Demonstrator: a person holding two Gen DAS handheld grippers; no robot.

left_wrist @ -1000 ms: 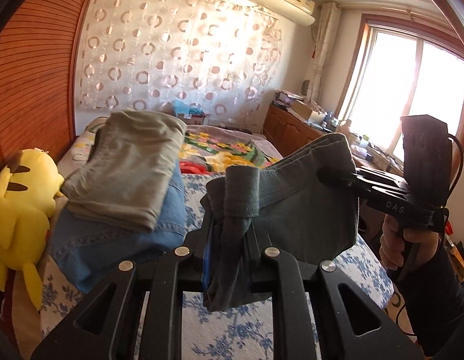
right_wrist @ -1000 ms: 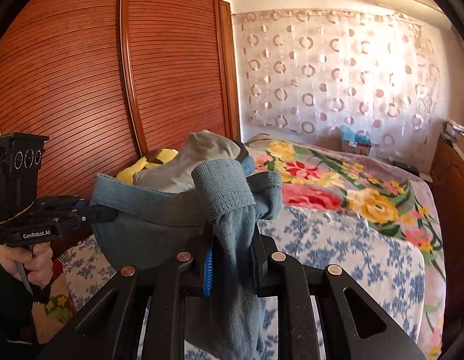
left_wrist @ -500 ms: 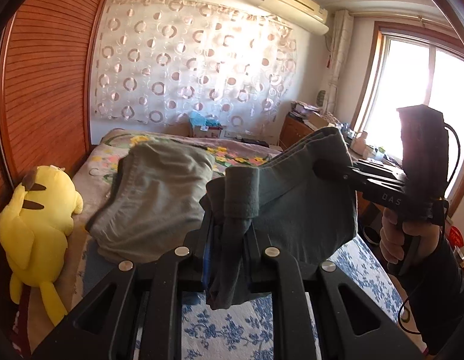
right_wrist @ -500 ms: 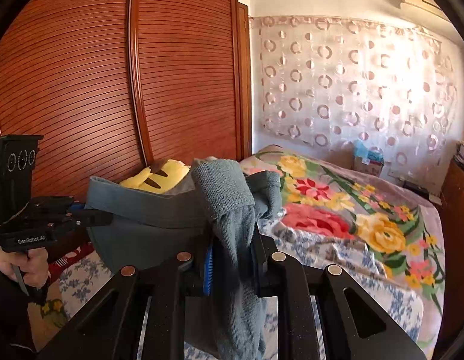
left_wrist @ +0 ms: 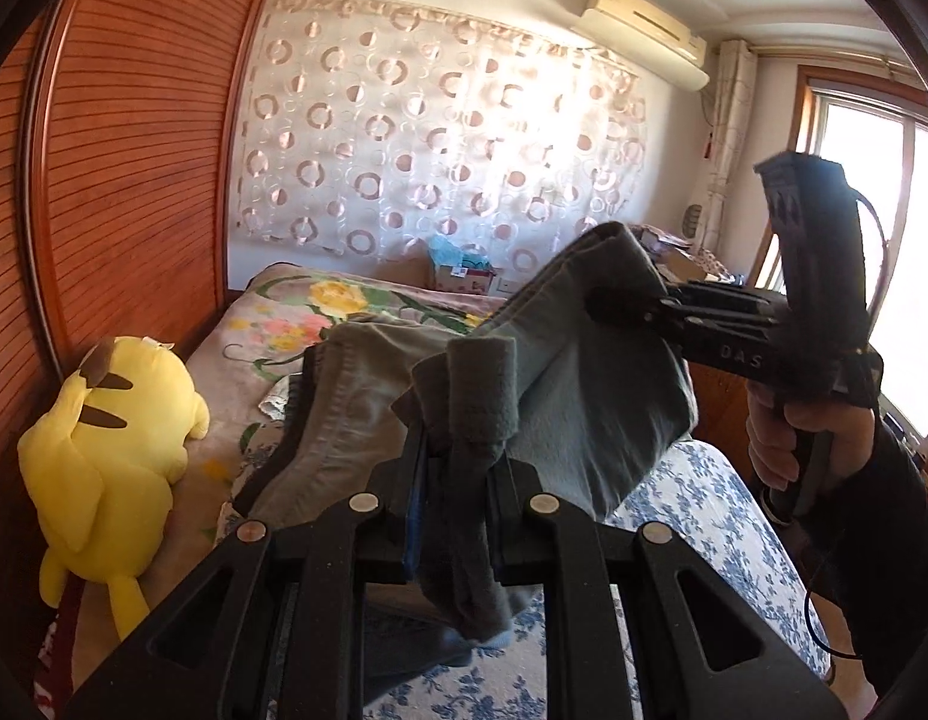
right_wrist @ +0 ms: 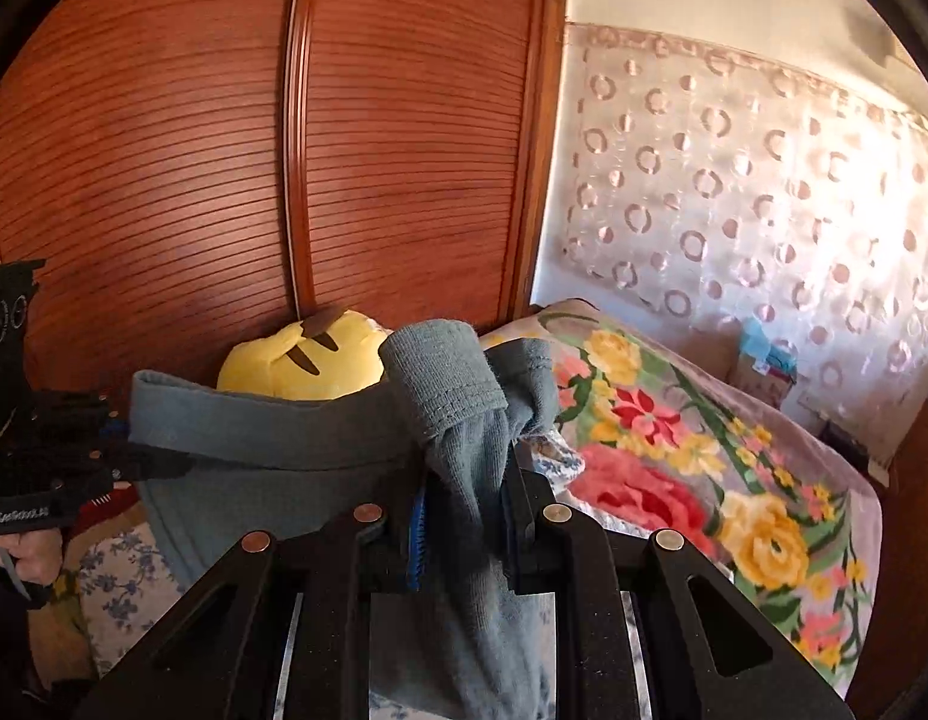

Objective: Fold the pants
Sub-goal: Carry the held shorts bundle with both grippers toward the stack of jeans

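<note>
The grey-blue pants [left_wrist: 590, 402] hang in the air between both grippers, held by the waistband high over the bed. My left gripper [left_wrist: 458, 468] is shut on one end of the waistband. My right gripper [right_wrist: 464, 480] is shut on the other end; it also shows in the left wrist view [left_wrist: 632, 312], pinching the far corner. In the right wrist view the pants [right_wrist: 272, 450] stretch left to my left gripper [right_wrist: 134, 444]. The legs hang down out of sight.
A stack of folded pants [left_wrist: 356, 396], khaki on top, lies on the bed next to a yellow plush toy [left_wrist: 110, 438]. A floral blanket [right_wrist: 704, 450] covers the bed's far end. A wooden wardrobe [right_wrist: 284, 150] stands along the left, a window at right.
Both grippers have risen with the pants and swung left toward the wardrobe. The folded stack now sits lower in the left wrist view.
</note>
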